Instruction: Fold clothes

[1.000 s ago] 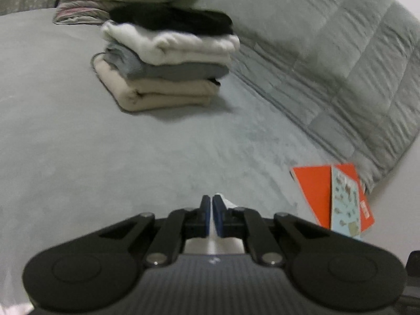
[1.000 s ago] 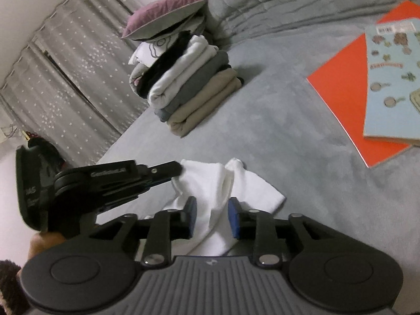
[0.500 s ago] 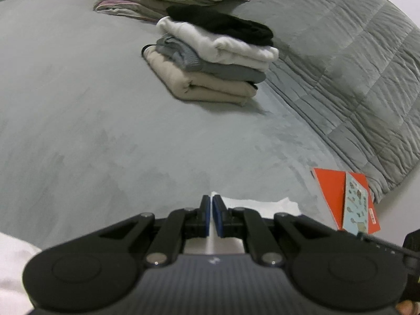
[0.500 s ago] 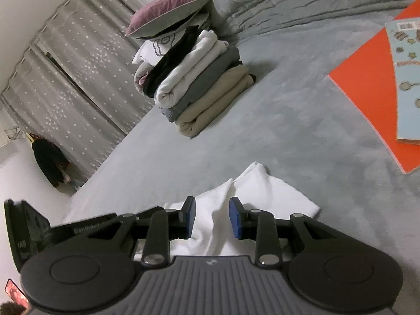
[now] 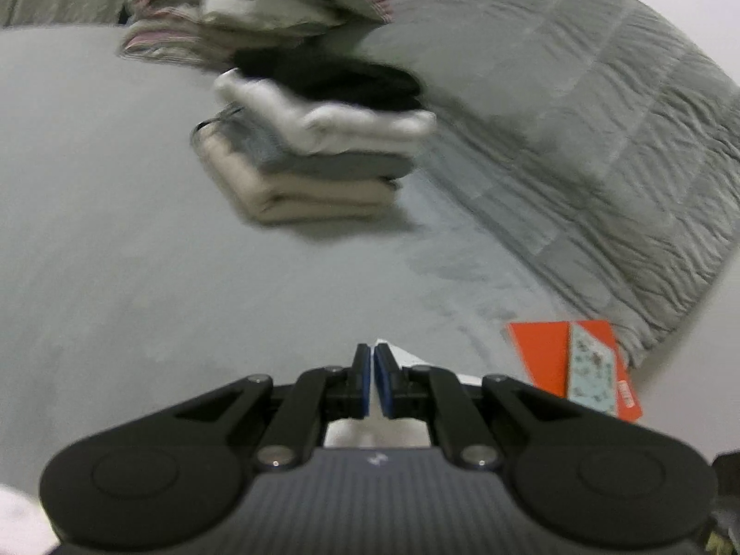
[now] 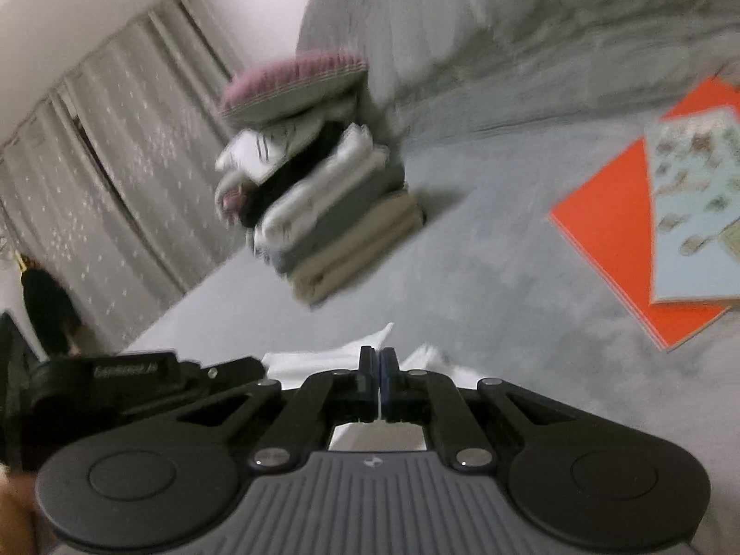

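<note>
A white garment (image 6: 323,360) lies on the grey bed (image 6: 462,286), just under both grippers. My right gripper (image 6: 379,354) has its jaws closing, and the blue pads meet with a thin fold of the white cloth pinched between them. My left gripper (image 5: 372,351) is shut on another edge of the same white garment (image 5: 407,358), whose corner pokes out past the pads. The left gripper's black body (image 6: 138,379) shows at the lower left of the right wrist view, close beside the right one.
A stack of folded clothes (image 5: 314,162) (image 6: 333,212) stands farther back on the bed, with pillows (image 5: 277,0) behind it. An orange book under a pale blue one (image 5: 573,365) (image 6: 610,231) lies to the right. A grey quilt (image 5: 578,115) rises at the back right. Curtains (image 6: 115,162) hang at the left.
The right jaws have gone from open around the white cloth to shut on it. Both views have shifted and blurred, and the left gripper sits closer beside the right one.
</note>
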`<control>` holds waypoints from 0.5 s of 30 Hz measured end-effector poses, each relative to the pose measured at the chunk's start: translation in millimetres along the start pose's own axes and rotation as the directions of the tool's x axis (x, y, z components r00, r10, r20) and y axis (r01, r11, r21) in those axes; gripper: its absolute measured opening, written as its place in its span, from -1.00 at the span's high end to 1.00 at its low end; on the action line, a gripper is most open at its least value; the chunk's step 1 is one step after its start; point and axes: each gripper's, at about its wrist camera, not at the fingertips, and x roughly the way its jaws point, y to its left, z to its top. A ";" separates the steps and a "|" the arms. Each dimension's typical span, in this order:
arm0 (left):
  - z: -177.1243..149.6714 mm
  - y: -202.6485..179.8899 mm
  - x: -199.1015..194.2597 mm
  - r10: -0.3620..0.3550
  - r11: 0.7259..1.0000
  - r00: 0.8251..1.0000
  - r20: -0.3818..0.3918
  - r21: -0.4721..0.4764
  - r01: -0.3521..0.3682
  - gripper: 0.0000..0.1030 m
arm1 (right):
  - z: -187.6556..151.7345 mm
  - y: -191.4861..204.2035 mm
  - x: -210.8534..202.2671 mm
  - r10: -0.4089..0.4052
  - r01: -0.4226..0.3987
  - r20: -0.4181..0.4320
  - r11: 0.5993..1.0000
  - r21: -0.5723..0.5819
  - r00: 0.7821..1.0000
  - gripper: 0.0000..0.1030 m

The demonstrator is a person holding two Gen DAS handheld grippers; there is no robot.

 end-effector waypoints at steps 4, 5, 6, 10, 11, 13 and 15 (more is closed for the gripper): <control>11.0 -26.4 7.7 -0.035 0.998 0.999 0.003 0.053 0.035 0.92 | -1.5 -0.7 -19.6 -0.053 0.053 0.046 0.999 0.003 0.998 0.91; 13.3 -32.6 10.2 -0.042 0.997 0.999 0.002 0.065 0.042 0.92 | -2.0 -1.0 -23.2 -0.068 0.068 0.052 0.998 0.003 0.996 0.91; 14.8 -38.3 13.3 -0.045 0.996 0.999 -0.002 0.075 0.045 0.92 | -2.8 -0.9 -26.4 -0.081 0.081 0.056 0.997 0.001 0.995 0.91; 15.4 -57.5 30.8 -0.031 0.992 0.999 -0.042 0.121 0.036 0.92 | -5.4 -1.0 -34.2 -0.143 0.144 0.062 0.990 -0.013 0.988 0.91; 14.6 -61.4 35.7 -0.025 0.991 0.998 -0.055 0.131 0.032 0.92 | -6.0 -2.0 -35.4 -0.153 0.154 0.060 0.988 -0.012 0.986 0.91; 11.3 -65.8 46.7 -0.014 0.988 0.996 -0.082 0.149 0.026 0.92 | -7.2 -4.0 -37.9 -0.173 0.174 0.055 0.985 -0.011 0.983 0.92; 7.2 -67.9 58.3 -0.003 0.987 0.994 -0.110 0.162 0.020 0.92 | -8.4 -5.8 -39.4 -0.197 0.198 0.044 0.980 -0.017 0.979 0.92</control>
